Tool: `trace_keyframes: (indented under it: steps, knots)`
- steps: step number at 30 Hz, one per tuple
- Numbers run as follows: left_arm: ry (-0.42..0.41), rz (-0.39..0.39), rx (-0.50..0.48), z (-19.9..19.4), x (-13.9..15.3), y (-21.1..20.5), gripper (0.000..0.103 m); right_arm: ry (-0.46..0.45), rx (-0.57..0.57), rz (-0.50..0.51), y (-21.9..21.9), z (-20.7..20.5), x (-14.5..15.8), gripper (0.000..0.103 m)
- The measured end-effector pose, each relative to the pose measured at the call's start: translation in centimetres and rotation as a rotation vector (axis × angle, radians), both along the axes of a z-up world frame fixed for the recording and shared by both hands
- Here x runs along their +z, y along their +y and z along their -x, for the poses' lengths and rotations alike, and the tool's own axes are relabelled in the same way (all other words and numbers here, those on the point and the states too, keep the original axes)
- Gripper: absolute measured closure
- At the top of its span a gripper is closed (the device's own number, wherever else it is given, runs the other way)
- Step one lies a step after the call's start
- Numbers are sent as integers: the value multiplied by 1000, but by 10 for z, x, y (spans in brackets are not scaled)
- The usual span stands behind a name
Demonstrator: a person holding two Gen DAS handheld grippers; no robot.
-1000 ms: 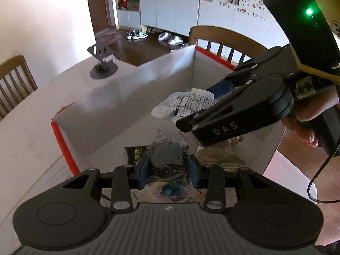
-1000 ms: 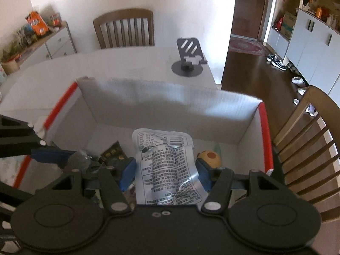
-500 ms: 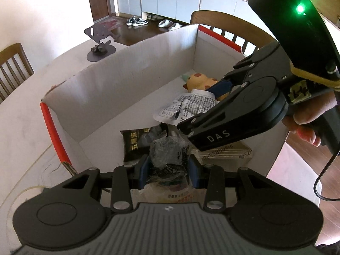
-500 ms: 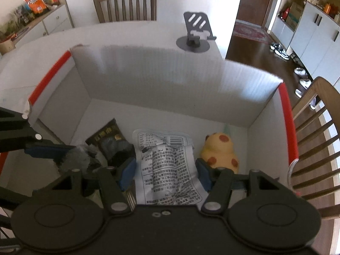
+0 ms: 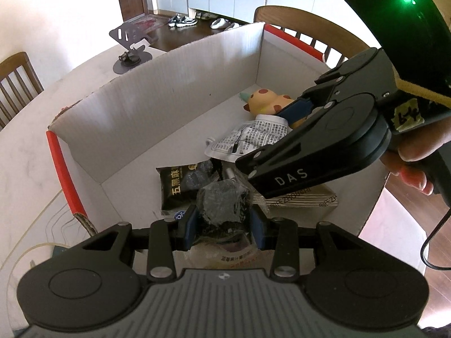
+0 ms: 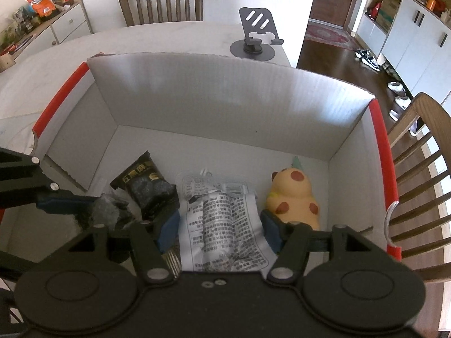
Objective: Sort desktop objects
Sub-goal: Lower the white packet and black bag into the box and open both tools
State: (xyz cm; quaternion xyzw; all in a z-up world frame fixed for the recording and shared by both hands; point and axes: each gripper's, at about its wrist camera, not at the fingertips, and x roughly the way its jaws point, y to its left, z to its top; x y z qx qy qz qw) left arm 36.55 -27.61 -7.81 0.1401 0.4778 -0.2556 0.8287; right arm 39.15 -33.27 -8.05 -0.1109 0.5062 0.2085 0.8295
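White pouch (image 6: 222,219) lies in box (image 6: 214,101), btwn right gripper (image 6: 220,228) jaws, which are opening, pads just off it. Left gripper (image 5: 222,222) clenched on dark wad (image 5: 222,201), low over box. Duck toy (image 6: 293,197), black packet (image 6: 146,186) already in. Judged: sort well along; wad left to drop. Vs 1 s ago: both grippers deeper in box, duck now fully visible.
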Motion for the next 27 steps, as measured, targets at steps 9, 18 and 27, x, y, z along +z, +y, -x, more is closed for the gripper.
trace_keyframes:
  steps: [9,18,27]
  knots:
    - [-25,3,0,4,5,1,55,-17,-9,-22,-4,0,8,34]
    - [-70,48,21,12,21,6,33,-43,-32,-64,-18,5,24,30]
    - [-97,109,52,27,42,15,32,-60,-47,-118,-26,13,39,29]
